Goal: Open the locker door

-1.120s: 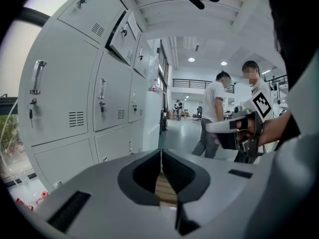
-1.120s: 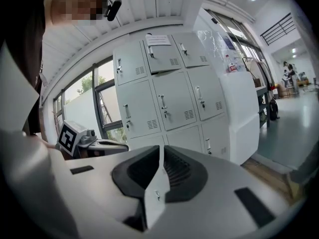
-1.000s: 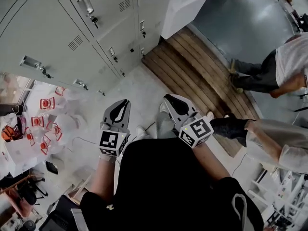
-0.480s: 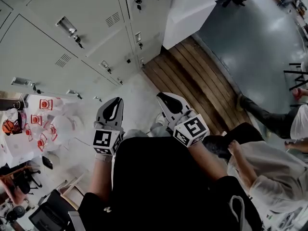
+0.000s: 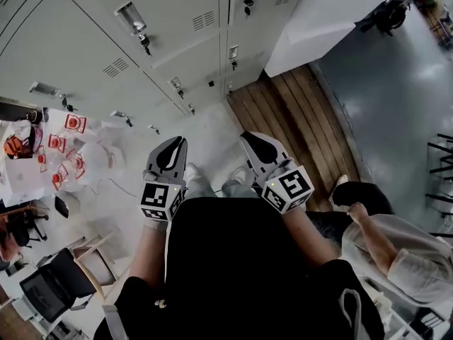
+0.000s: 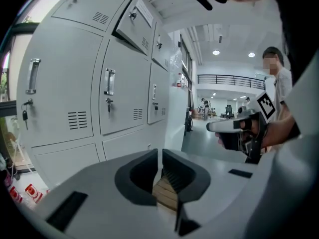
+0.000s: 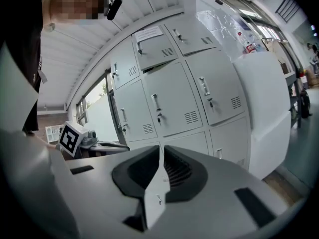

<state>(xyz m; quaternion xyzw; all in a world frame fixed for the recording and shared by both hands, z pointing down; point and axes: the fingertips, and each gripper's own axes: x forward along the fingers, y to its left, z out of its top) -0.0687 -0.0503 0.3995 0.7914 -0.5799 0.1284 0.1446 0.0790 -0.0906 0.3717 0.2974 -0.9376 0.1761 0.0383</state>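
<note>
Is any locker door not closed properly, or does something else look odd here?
Yes. In the left gripper view one upper locker door, with a paper sheet on it, stands ajar, tilted out from the row, while the doors below it sit flush.

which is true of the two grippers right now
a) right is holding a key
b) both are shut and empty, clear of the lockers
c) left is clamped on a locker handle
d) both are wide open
b: each gripper view shows its jaws together with nothing between them, and the left gripper and right gripper hang apart from the lockers.
</note>
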